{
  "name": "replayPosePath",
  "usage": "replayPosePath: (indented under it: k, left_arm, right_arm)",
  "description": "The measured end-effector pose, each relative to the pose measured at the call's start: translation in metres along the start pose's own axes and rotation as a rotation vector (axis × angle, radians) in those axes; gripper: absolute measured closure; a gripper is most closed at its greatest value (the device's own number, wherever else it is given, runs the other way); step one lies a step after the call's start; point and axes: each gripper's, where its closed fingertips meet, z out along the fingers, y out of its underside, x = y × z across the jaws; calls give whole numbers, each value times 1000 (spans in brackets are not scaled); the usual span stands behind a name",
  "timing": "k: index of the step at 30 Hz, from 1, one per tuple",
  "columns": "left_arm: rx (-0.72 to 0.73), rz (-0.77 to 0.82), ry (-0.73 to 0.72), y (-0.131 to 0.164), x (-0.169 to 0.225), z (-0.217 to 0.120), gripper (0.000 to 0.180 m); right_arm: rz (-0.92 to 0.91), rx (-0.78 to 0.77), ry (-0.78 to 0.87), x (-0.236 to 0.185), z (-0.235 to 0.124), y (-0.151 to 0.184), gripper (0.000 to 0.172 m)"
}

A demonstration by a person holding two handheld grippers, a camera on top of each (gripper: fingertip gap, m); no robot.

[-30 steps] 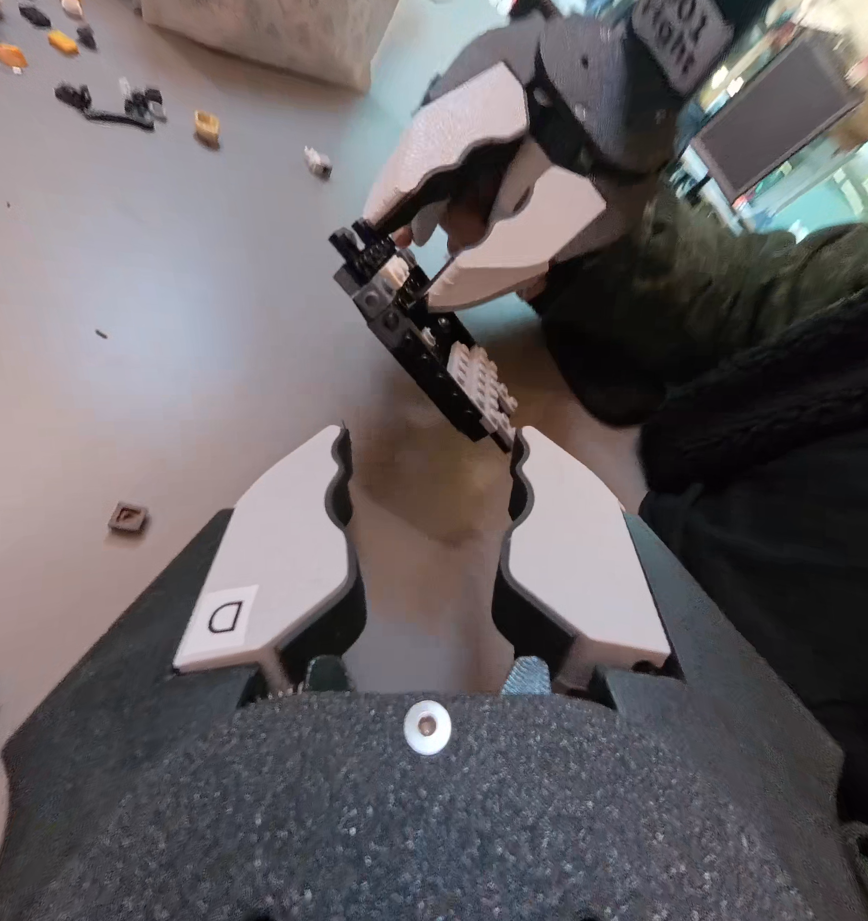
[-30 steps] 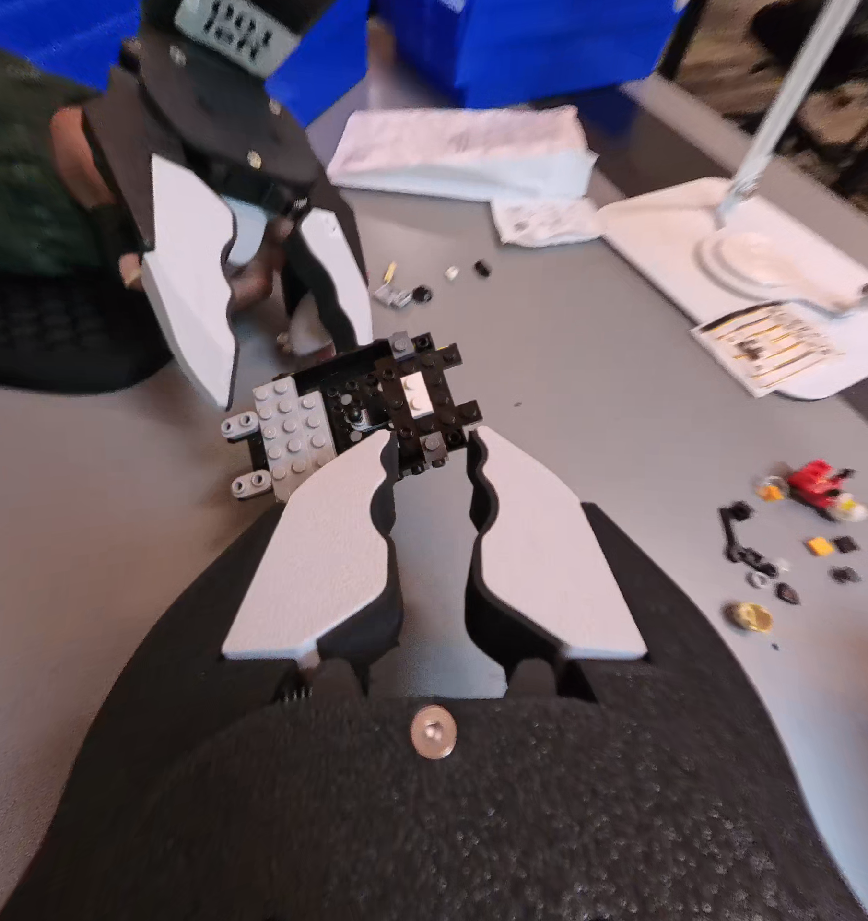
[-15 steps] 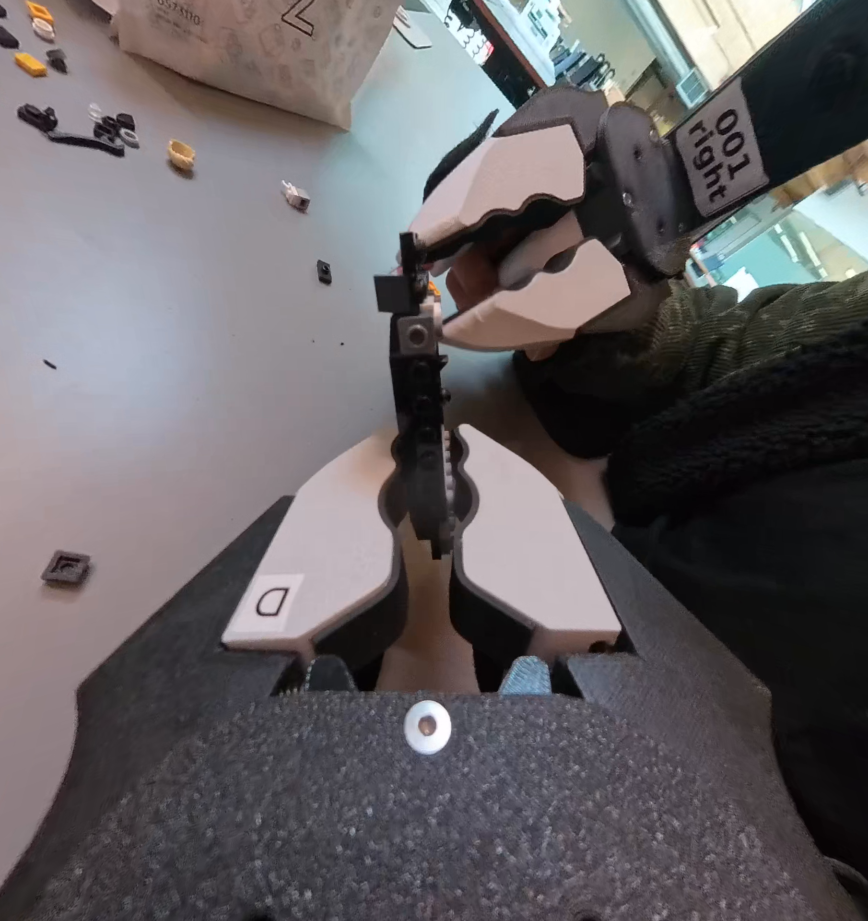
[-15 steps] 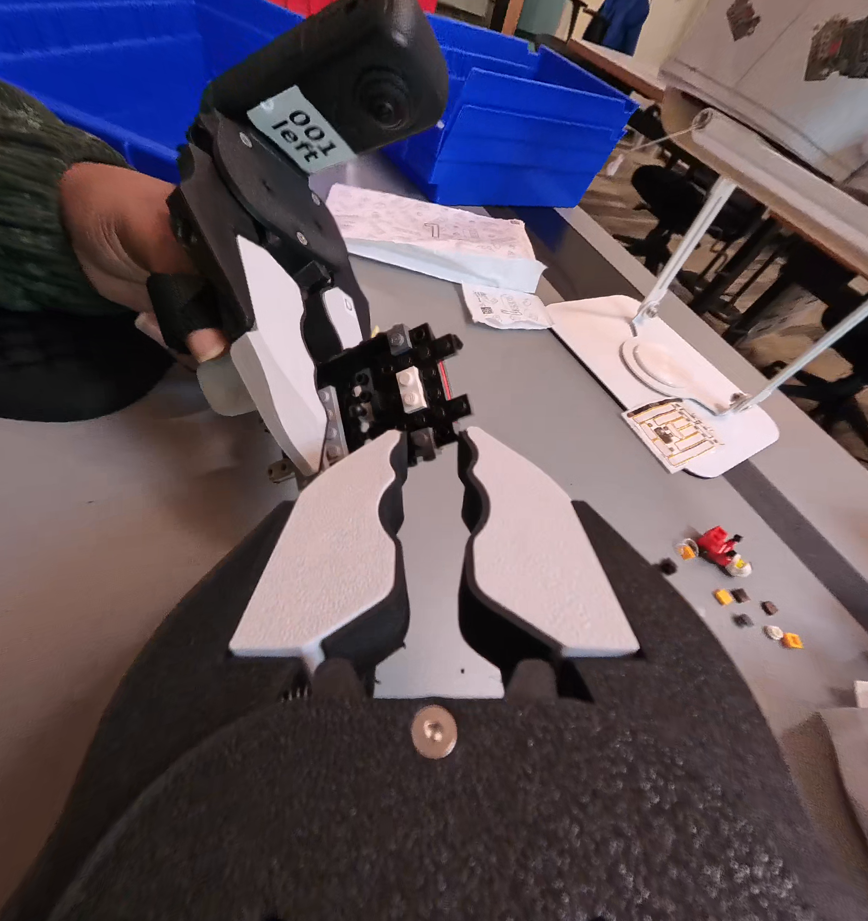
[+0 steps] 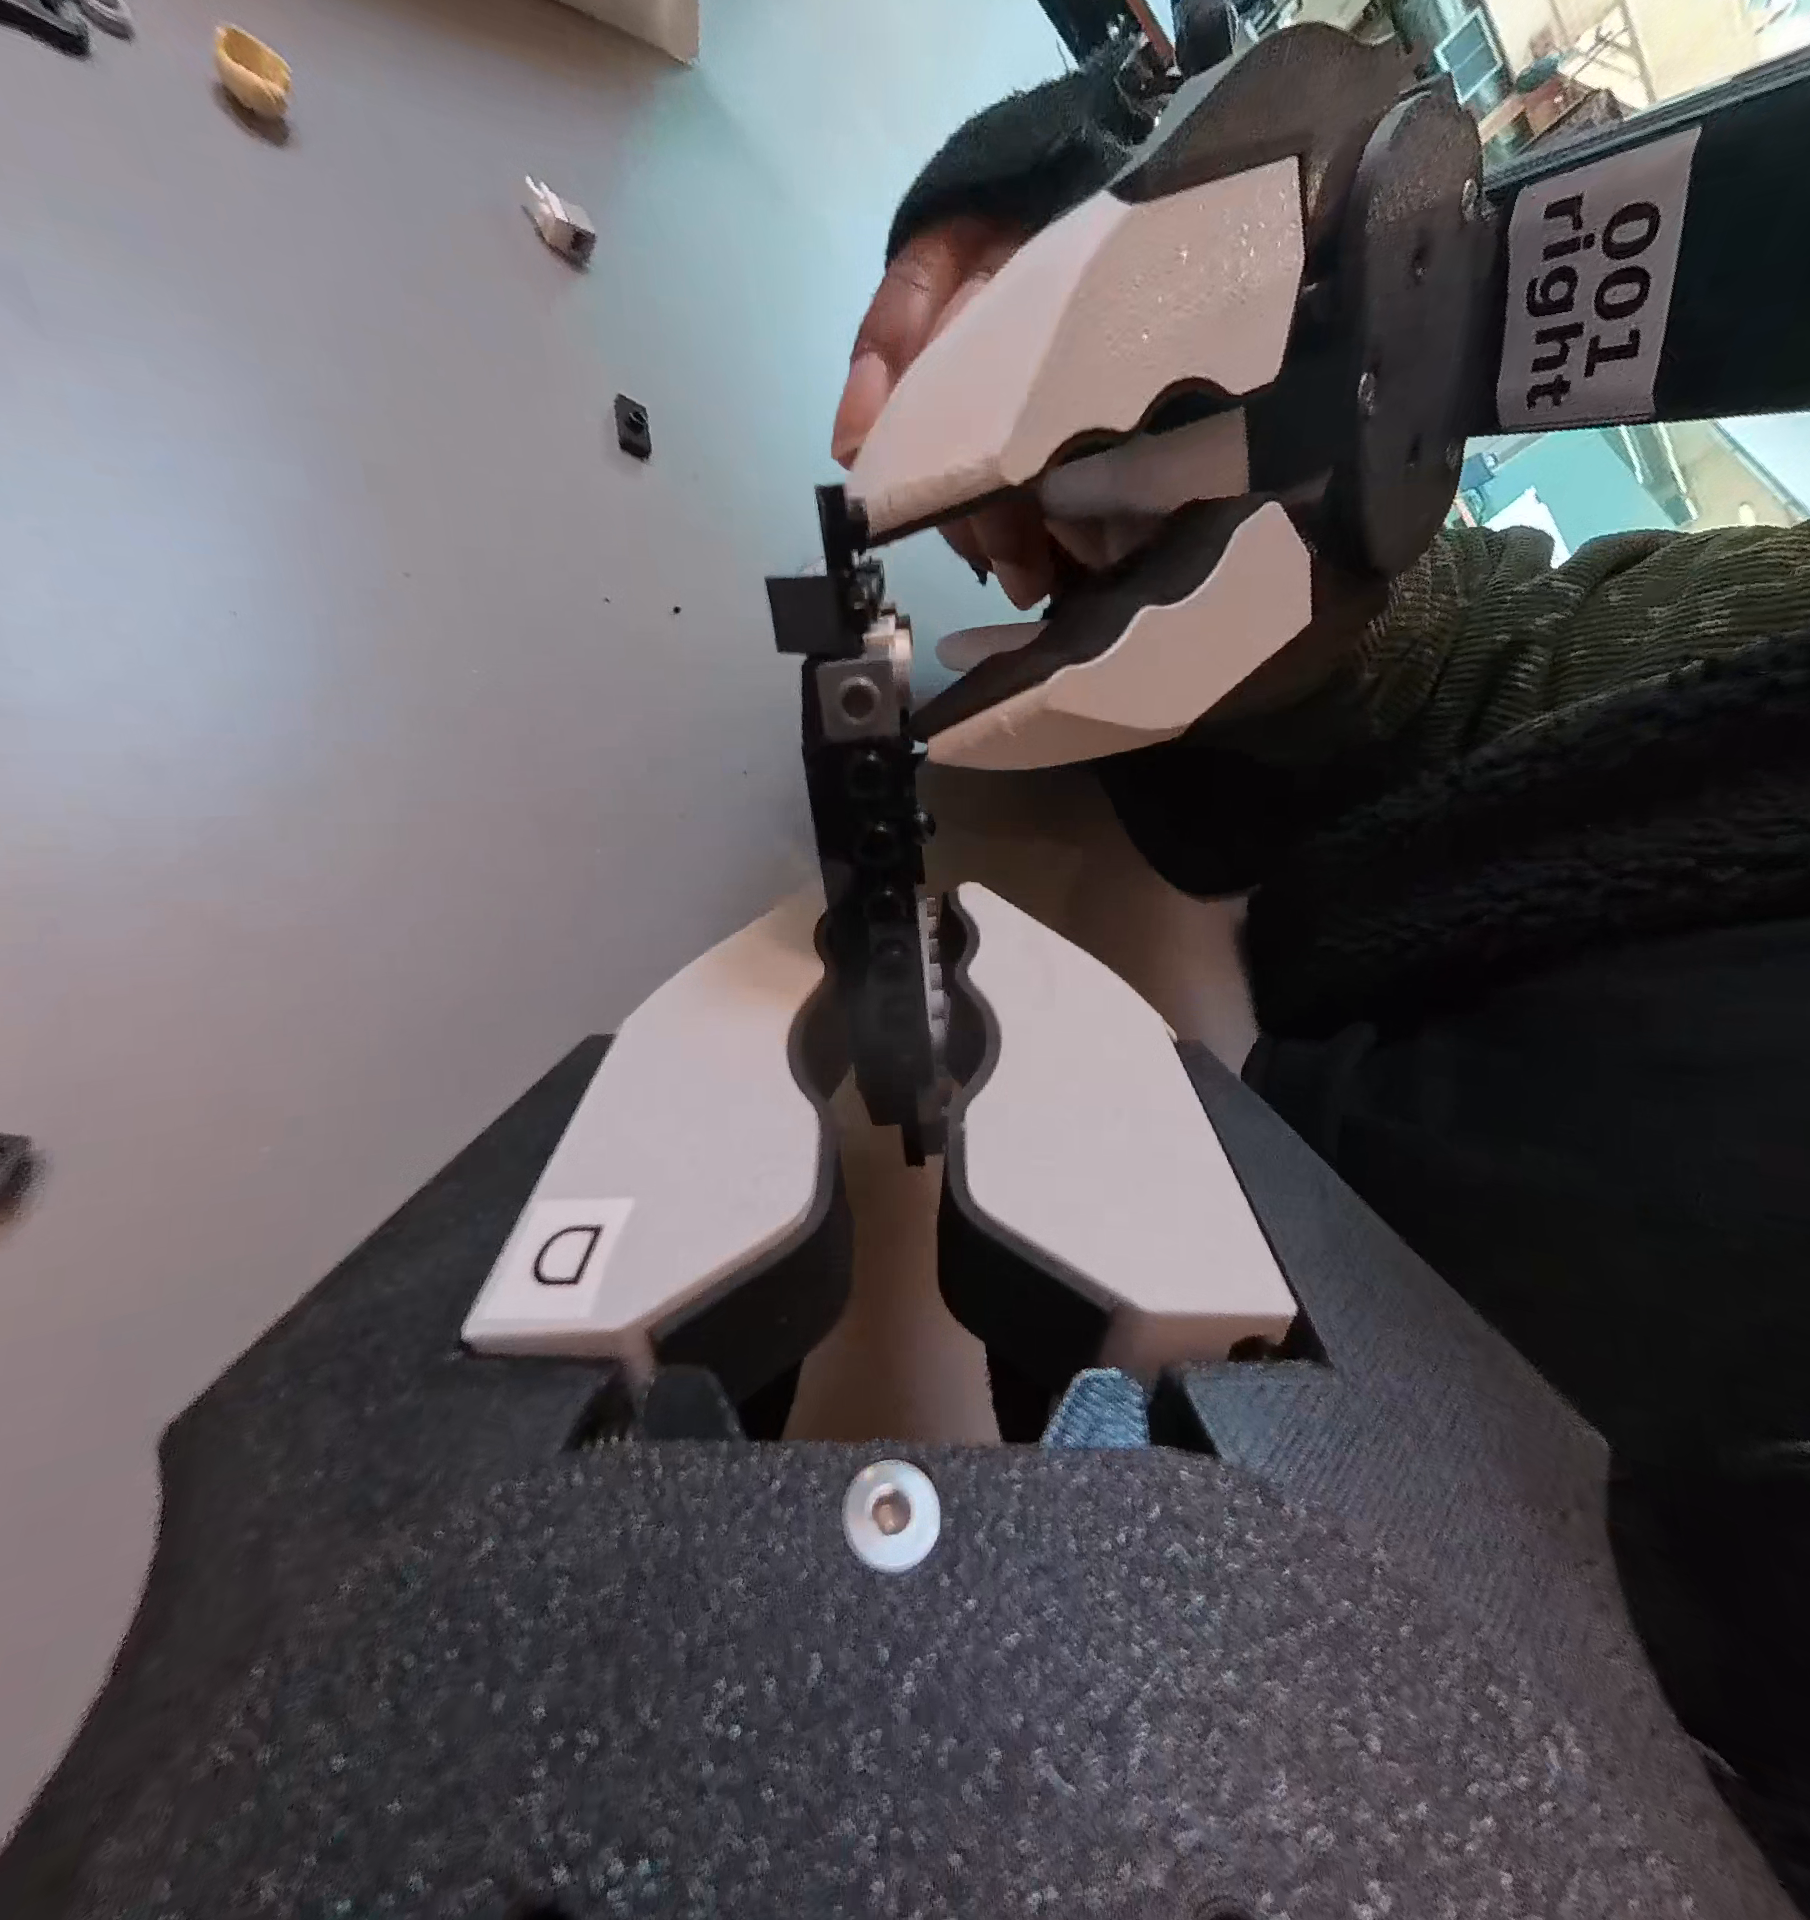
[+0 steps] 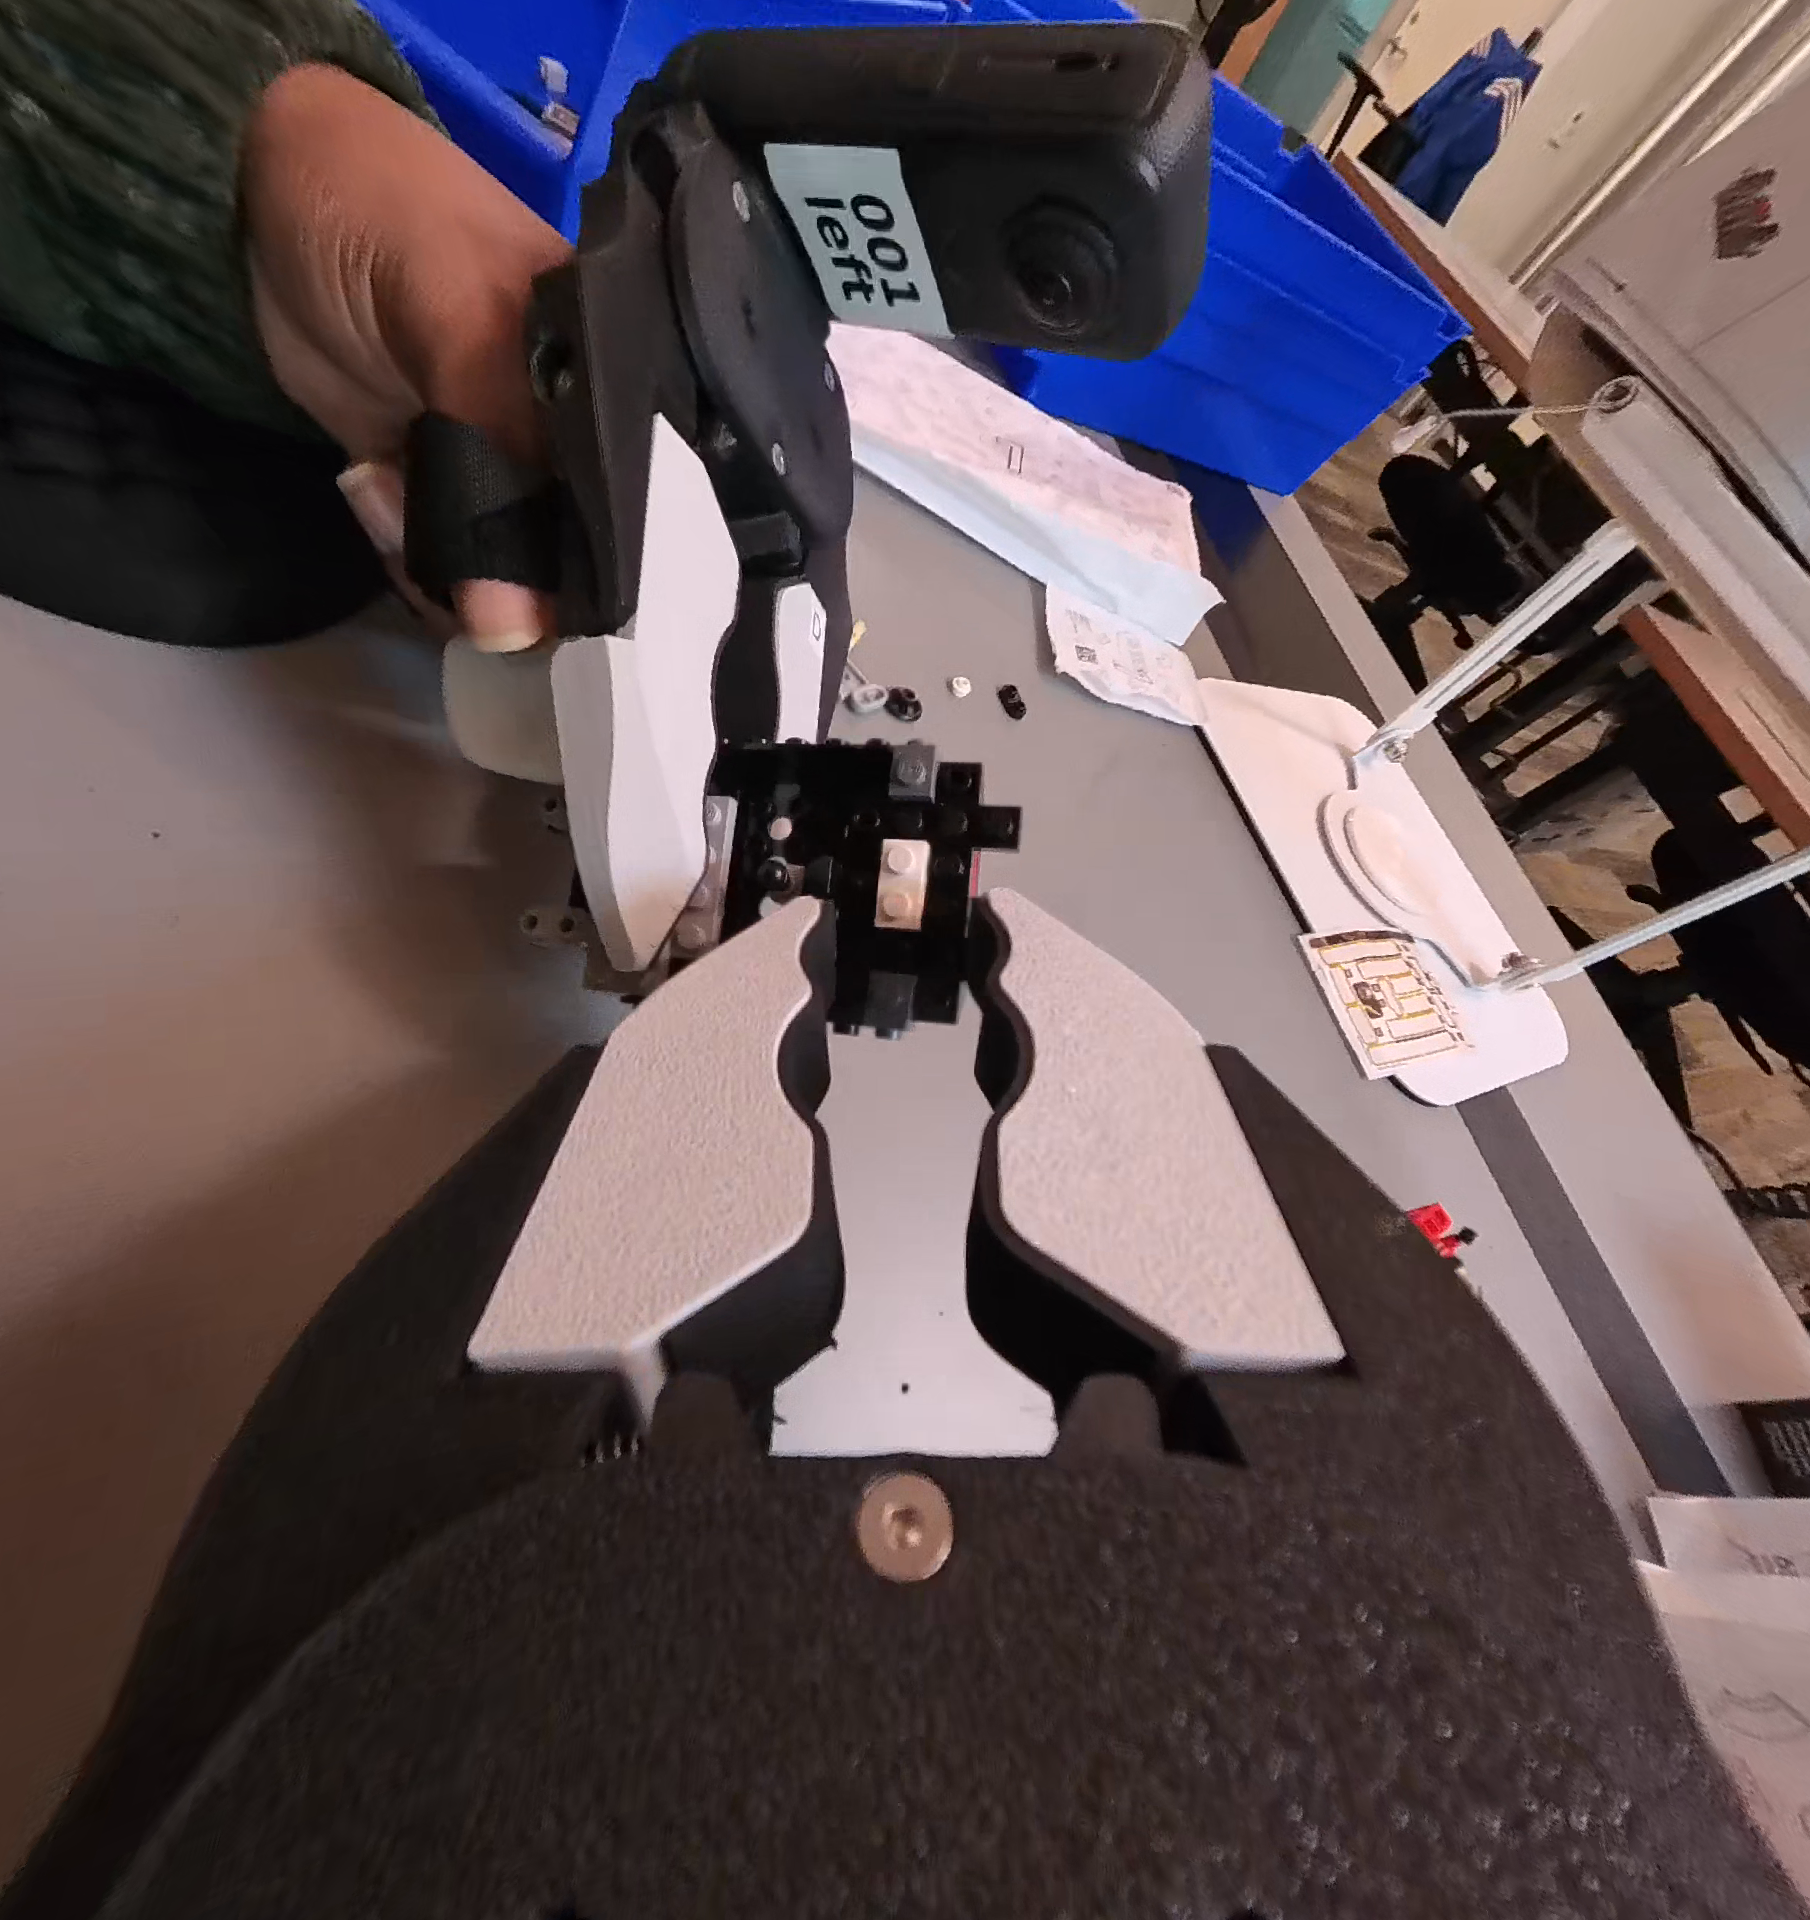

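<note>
— What colours does the brick assembly show?
— Mostly black, with a white plate, grey pieces and a red sliver.
— And around it?
— White fingers on speckled black bodies, a grey table, blue bins upper right, a dark green knit sleeve.
</note>
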Motion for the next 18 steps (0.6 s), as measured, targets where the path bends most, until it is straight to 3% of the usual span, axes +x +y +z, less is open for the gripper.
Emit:
replayPosePath:
  k: [7,15,18]
  left_arm:
    - [-27,-27,14,5,0,2,166]
    - [-108,-72,-20,18,-5,7,165]
    - [-145,-22,-43,22,-3,8,163]
  right_arm:
    - [-7,-15,-15,-1,0,4,149]
    - [-230,-153,-31,-16,5,16,160]
    - [-178,-170,-73,-20,5,19,160]
